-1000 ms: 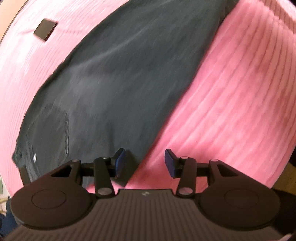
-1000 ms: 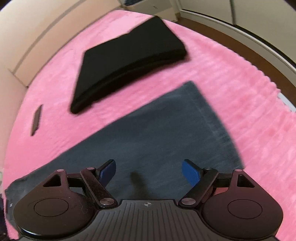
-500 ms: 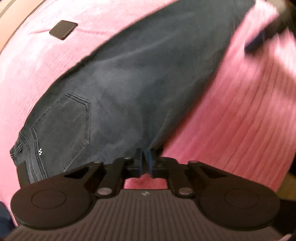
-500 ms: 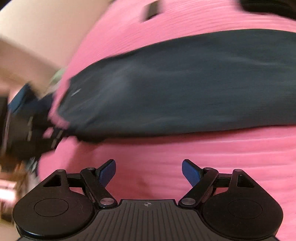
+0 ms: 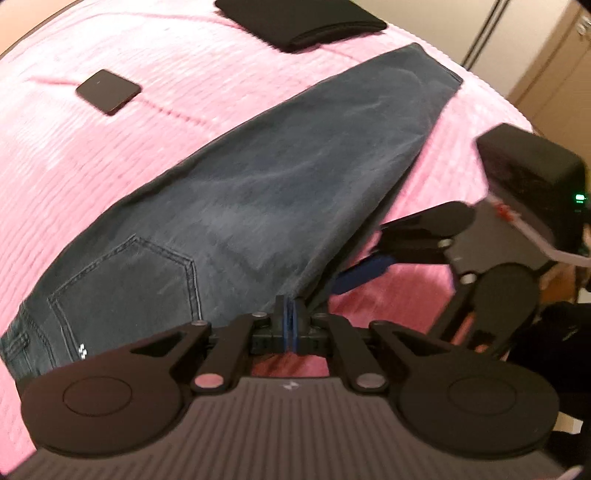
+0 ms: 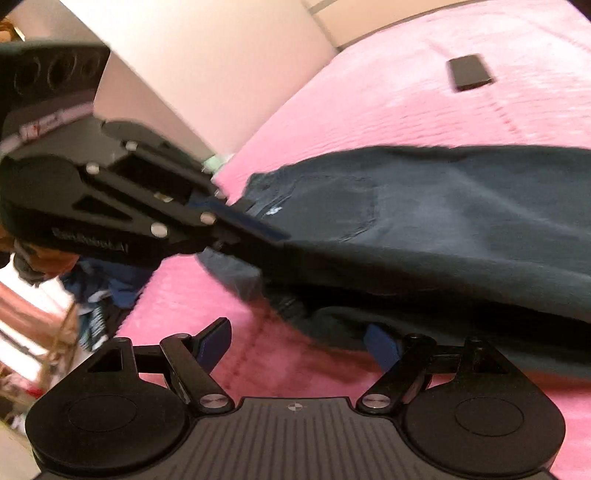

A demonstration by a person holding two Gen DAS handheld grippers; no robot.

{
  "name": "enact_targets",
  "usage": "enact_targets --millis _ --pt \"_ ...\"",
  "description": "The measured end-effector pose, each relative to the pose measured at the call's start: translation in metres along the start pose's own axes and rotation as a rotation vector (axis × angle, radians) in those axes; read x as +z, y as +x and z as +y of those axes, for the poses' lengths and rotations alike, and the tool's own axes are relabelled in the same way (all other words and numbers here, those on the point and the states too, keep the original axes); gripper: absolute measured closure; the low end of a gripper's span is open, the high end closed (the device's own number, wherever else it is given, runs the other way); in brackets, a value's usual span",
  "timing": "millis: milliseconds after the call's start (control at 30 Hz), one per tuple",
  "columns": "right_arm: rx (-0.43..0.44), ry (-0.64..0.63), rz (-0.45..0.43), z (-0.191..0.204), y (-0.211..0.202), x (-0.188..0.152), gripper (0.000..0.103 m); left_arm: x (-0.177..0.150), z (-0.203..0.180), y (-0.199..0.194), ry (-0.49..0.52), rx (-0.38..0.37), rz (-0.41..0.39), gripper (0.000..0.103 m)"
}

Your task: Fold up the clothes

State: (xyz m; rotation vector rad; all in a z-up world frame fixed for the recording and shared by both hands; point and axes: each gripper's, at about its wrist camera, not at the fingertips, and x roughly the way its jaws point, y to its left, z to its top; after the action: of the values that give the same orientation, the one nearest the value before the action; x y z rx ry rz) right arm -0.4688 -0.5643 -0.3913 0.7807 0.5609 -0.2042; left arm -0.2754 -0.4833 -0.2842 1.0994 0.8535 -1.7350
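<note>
Dark blue-grey jeans (image 5: 258, 192) lie folded lengthwise on the pink bedspread (image 5: 110, 155), back pocket up near the waist. My left gripper (image 5: 290, 317) is shut on the near edge of the jeans close to the crotch. My right gripper (image 6: 299, 341) is open, low over the bedspread at the same edge, with its right finger (image 6: 382, 345) against the lifted denim (image 6: 443, 221). In the left wrist view the right gripper (image 5: 364, 271) comes in from the right, just under the jeans' edge. The left gripper (image 6: 258, 230) also shows in the right wrist view.
A folded black garment (image 5: 303, 18) lies at the far end of the bed. A flat black phone-like object (image 5: 108, 90) rests on the bedspread beyond the jeans and also shows in the right wrist view (image 6: 471, 72). A wall and clutter lie off the bed's left edge (image 6: 92, 295).
My left gripper closed on the jeans' near edge. My right gripper swung round from above the leg to the near edge, beside the left gripper, and stayed open.
</note>
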Motion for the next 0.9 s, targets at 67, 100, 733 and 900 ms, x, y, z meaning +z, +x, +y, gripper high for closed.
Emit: enact_targets --millis 67,100,733,900 --pt "0.022 0.001 0.009 -0.001 0.0 0.001 0.021 -0.001 0.001 -0.002 0.009 -0.018 0.0 0.102" --pt "0.031 0.018 0.013 -0.002 -0.002 0.001 0.021 -0.002 0.002 -0.002 0.014 -0.025 0.001 0.102" --pt "0.189 0.046 0.154 -0.007 0.027 -0.013 0.022 -0.008 0.01 -0.008 -0.008 -0.075 -0.008 0.101" --pt "0.212 0.316 0.145 -0.031 0.018 -0.036 0.022 -0.035 0.026 0.001 -0.015 0.153 0.041 0.093"
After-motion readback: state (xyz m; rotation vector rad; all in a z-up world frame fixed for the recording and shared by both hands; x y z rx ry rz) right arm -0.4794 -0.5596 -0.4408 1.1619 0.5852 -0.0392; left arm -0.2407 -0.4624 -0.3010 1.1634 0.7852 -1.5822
